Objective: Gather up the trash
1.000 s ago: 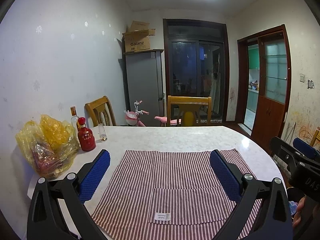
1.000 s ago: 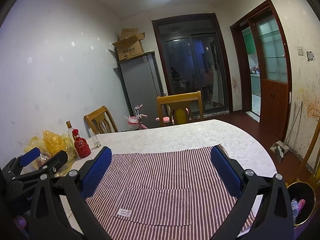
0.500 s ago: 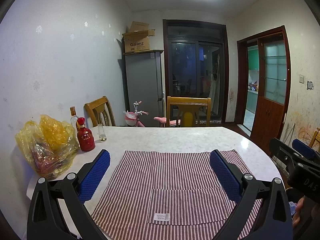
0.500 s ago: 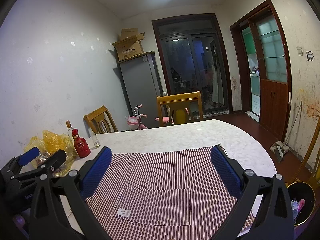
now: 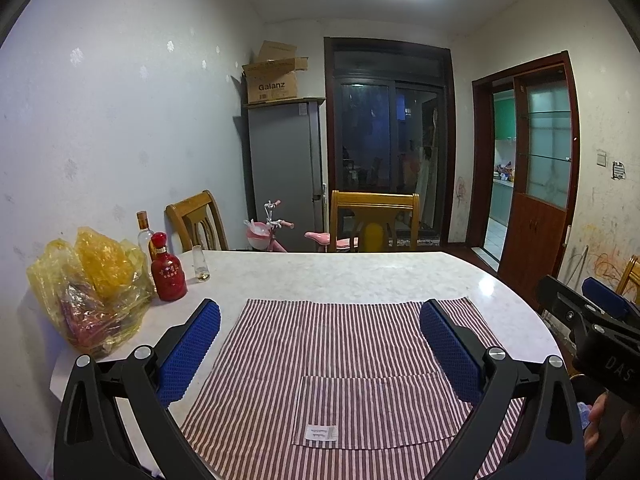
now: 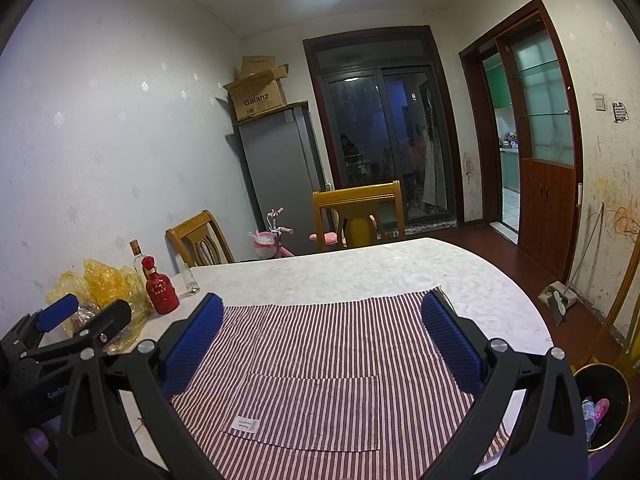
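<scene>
Both tools, left (image 5: 320,334) and right (image 6: 322,326), are spread wide and empty. That yellow plastic bag (image 5: 90,290) on the counter (image 5: 340,272) looks light and crinkly, so I'd pinch its bunched top.

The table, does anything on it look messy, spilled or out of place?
Nothing is spilled. The striped cloth lies flat on the table, and the red bottle and clear bottle stand upright. The only clutter is a crumpled yellow plastic bag at the left edge.

left wrist: low over near surface (image 5: 360,276) edge, facing far doors | right wrist: alongside, apparently slightly right, same heading | shared: striped cloth (image 5: 340,364), bottles, chairs, fridge
</scene>
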A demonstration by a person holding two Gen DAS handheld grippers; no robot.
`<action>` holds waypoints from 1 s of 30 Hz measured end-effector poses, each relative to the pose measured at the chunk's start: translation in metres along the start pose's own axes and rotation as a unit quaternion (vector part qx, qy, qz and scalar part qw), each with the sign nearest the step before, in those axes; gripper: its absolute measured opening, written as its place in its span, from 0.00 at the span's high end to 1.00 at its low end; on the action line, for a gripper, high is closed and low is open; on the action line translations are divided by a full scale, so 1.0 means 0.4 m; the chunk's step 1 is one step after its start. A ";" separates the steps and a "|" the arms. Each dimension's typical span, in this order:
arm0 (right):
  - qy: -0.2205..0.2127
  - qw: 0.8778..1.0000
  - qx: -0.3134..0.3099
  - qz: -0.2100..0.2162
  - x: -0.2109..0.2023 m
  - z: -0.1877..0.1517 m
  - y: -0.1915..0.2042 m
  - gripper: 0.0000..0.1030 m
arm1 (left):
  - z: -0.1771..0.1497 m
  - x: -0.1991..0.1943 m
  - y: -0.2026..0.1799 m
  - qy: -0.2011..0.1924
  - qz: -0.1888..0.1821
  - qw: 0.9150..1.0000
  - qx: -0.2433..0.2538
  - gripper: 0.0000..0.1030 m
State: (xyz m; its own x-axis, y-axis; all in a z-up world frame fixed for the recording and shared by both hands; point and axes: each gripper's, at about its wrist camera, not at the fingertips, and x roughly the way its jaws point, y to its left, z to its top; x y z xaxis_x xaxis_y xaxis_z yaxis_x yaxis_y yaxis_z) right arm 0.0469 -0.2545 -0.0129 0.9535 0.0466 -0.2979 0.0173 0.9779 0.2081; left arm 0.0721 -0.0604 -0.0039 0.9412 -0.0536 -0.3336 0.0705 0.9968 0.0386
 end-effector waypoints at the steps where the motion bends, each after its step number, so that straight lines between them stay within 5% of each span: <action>1: 0.000 1.000 0.000 0.000 0.000 0.000 0.000 0.04 | 0.000 0.001 -0.001 0.000 0.000 1.000 0.000 0.06; 30: 0.017 1.000 0.005 -0.003 0.042 -0.012 -0.023 0.04 | -0.019 0.050 -0.020 0.002 0.001 1.000 -0.007 0.06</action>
State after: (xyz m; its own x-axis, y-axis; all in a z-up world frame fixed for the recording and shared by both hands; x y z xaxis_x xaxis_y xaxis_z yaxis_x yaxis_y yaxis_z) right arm 0.0613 -0.2617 -0.0245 0.9423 0.0476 -0.3314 0.0265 0.9762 0.2154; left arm 0.0879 -0.0691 -0.0180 0.9397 -0.0511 -0.3380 0.0639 0.9976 0.0267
